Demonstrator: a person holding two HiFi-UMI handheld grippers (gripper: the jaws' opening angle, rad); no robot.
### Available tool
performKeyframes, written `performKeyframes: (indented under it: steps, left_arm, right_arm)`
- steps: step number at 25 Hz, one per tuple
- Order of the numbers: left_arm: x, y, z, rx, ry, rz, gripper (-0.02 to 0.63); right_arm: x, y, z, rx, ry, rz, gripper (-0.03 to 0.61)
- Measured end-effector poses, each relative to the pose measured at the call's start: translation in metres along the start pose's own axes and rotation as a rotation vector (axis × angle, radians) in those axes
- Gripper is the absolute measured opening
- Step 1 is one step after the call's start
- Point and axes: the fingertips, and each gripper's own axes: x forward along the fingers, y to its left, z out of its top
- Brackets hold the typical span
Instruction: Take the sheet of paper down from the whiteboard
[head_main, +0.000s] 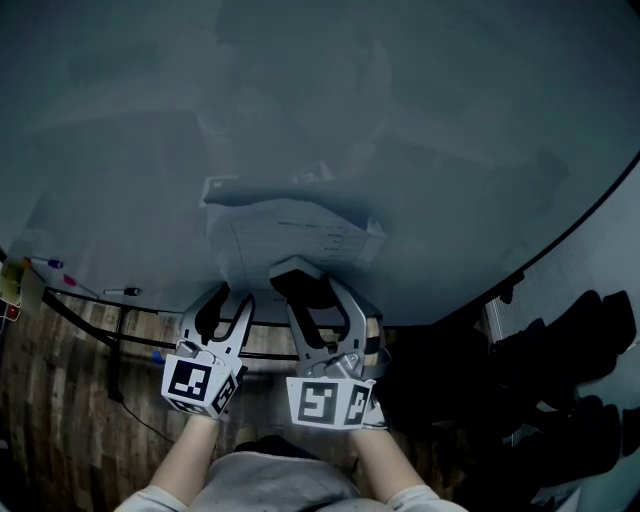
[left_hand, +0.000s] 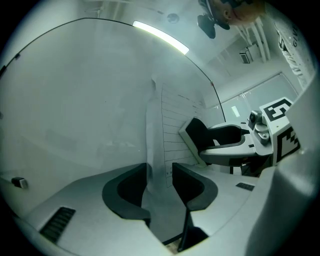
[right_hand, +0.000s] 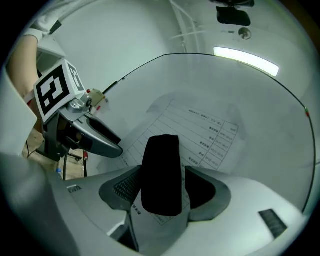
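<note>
A printed sheet of paper (head_main: 290, 235) hangs buckled on the whiteboard (head_main: 400, 120), its lower edge bowed toward me. Both grippers sit side by side just under it. My left gripper (head_main: 230, 300) is open; in the left gripper view the sheet (left_hand: 170, 130) runs edge-on down between its pads (left_hand: 125, 187). My right gripper (head_main: 320, 285) is open too. In the right gripper view the sheet (right_hand: 200, 130) passes down between its jaws, and a black oblong thing (right_hand: 161, 175) stands on the paper in the gap. I cannot tell whether it touches either pad.
A ledge with marker pens (head_main: 120, 292) runs along the board's lower left. Dark bulky shapes (head_main: 560, 380) stand at the right beyond the board's edge. Wooden floor (head_main: 60, 400) shows below.
</note>
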Motion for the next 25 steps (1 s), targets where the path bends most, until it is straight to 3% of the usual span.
performKeyframes:
  steps: [6,16,21,23,25]
  left_arm:
    - [-0.0001,0.0000,0.0024,-0.011,-0.008,-0.004,0.160]
    - [-0.0010,0.0037,0.0034,-0.078,-0.026,0.005,0.158]
    - [0.0025,-0.0049,0.0024,-0.074,-0.016,-0.012,0.149]
    - [0.0027,-0.0046,0.0032,-0.087,-0.016,0.004,0.131]
    - [0.0014,-0.0023,0.0025,-0.092,-0.020,0.018,0.050]
  right_arm:
    - [0.0063,0.0042,0.0015,-0.126,0.052,-0.013,0.256]
    - [0.0079,0.0025,0.0013,-0.139,0.060,-0.027,0.256]
    - [0.0070,0.0022,0.0021,-0.139,0.063,-0.030,0.256]
    - [0.0070,0.0020,0.0023,-0.140,0.065,-0.032,0.256]
    - [0.0068,0.0022,0.0016,-0.139,0.065,-0.035,0.256]
